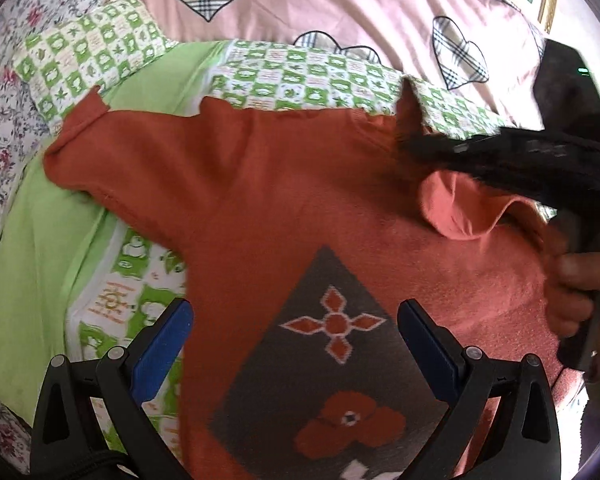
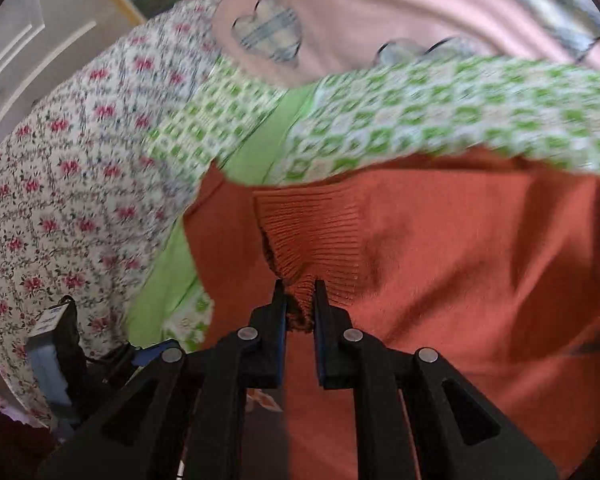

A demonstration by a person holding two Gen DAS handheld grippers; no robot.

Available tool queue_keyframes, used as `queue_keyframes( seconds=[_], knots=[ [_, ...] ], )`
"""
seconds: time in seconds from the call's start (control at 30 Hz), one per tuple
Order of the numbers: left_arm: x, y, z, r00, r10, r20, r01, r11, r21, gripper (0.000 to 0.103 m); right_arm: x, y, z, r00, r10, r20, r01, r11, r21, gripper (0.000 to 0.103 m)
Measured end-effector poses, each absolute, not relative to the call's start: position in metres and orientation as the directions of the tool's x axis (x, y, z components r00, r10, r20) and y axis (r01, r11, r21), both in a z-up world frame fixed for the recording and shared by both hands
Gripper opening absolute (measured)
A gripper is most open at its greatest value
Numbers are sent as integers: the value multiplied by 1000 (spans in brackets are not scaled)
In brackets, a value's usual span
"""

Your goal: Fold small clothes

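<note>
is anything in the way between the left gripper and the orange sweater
Nothing visible. The left gripper hangs open directly over the orange sweater, jaws either side of its grey diamond pattern. The right gripper already pinches the ribbed cuff.

The right gripper [image 2: 300, 300] pinches a ribbed cuff [image 2: 312, 236] of the orange sweater [image 2: 480, 260] between its blue-padded fingers [image 2: 279, 320]. The sweater lies on a green checked blanket [image 2: 440, 120]. A flowered sheet [image 2: 72, 184] spreads to the left, a pink heart-print cover [image 2: 360, 12] beyond.
</note>
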State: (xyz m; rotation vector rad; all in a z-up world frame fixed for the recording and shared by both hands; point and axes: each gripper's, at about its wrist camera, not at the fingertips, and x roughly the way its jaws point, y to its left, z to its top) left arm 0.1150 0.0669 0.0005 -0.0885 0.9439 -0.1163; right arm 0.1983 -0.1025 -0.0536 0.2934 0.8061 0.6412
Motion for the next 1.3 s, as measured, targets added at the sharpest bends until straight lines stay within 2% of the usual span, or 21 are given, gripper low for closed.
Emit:
queue_keyframes(
  seconds=[0.27, 0.4, 0.57, 0.7, 0.8, 0.83, 0.87, 0.9, 0.93, 1.07, 1.13, 1.23, 1.3],
  knots=[
    [132, 82, -4, 579, -170, -797, 48, 983, -175, 102, 226, -58, -84, 390, 727, -565, -441, 686, 579, 13],
    [151, 79, -9, 578, -180, -796, 57, 982, -181, 102, 233, -60, -96, 346, 772, -534, -405, 636, 657, 30],
    [192, 77, -24, 546, -219, -808, 63, 973, -221, 102, 214, -94, -90, 397, 765, -508, -390, 641, 661, 33],
    [233, 79, -44, 492, -312, -813, 39, 941, -337, 101, 182, -131, -74, 488, 711, -506, -348, 691, 634, 33],
    [250, 79, -46, 503, -344, -793, 42, 926, -375, 91, 154, -161, -65, 561, 658, -502, -301, 727, 617, 33],
    [252, 76, -46, 506, -353, -787, 54, 924, -380, 71, 149, -167, -63, 576, 645, -502, -286, 734, 616, 33],
    [254, 72, -47, 506, -367, -781, 71, 920, -386, 42, 143, -176, -62, 596, 628, -500, -267, 742, 615, 33],
    [257, 69, -48, 499, -384, -777, 88, 914, -395, 19, 137, -184, -61, 616, 611, -497, -249, 749, 614, 33],
    [258, 67, -50, 482, -407, -776, 97, 905, -414, 5, 133, -191, -60, 636, 592, -495, -232, 758, 609, 33],
    [227, 77, -21, 577, -375, -726, 117, 917, -381, 4, 123, -224, -54, 699, 503, -508, -167, 806, 567, 33],
    [207, 95, -11, 632, -317, -707, 90, 936, -339, 4, 118, -250, -49, 734, 431, -525, -113, 840, 531, 34],
    [205, 114, -32, 590, -297, -751, 49, 941, -334, 4, 122, -289, -43, 766, 330, -552, -23, 872, 490, 39],
    [206, 116, -47, 552, -312, -773, 31, 935, -355, 4, 137, -308, -41, 773, 279, -571, 20, 887, 461, 39]
  ],
)
